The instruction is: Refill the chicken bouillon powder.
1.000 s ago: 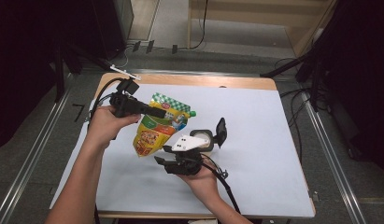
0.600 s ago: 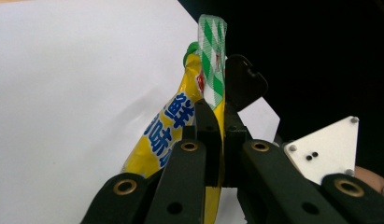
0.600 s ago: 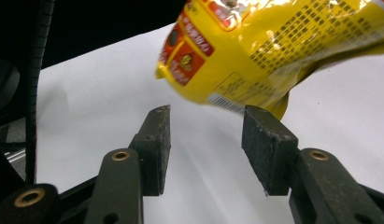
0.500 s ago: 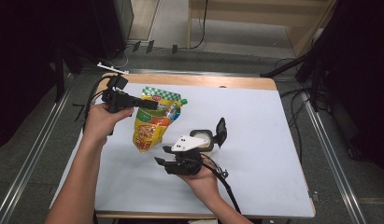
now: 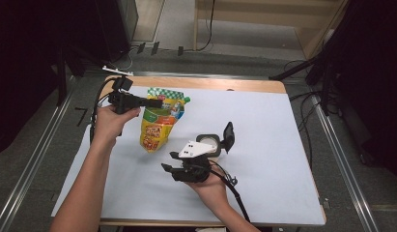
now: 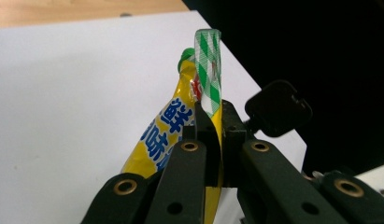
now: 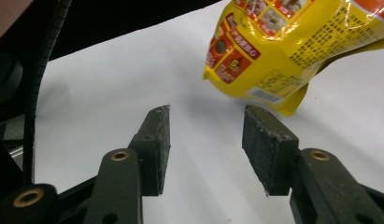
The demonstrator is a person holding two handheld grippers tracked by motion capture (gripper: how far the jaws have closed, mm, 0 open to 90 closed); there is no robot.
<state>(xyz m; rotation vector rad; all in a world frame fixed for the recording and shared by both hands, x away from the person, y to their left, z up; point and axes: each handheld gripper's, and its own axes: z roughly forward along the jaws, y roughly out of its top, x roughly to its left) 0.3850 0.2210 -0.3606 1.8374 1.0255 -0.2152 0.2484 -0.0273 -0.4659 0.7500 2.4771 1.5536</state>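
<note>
the left hand-held gripper (image 6: 213, 140) pinches a yellow snack bag (image 5: 160, 123) with blue chinese characters; the right hand-held gripper (image 7: 206, 140) gapes empty.

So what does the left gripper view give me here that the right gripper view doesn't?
The left gripper view shows the left gripper shut on the green-and-white checked top edge of the yellow snack bag, with the wooden table edge behind.

The right gripper view shows the right gripper with its jaws apart and nothing between them, and the bag's bottom corner with its barcode just beyond them.

Both show the yellow snack bag and the white table cover.
</note>
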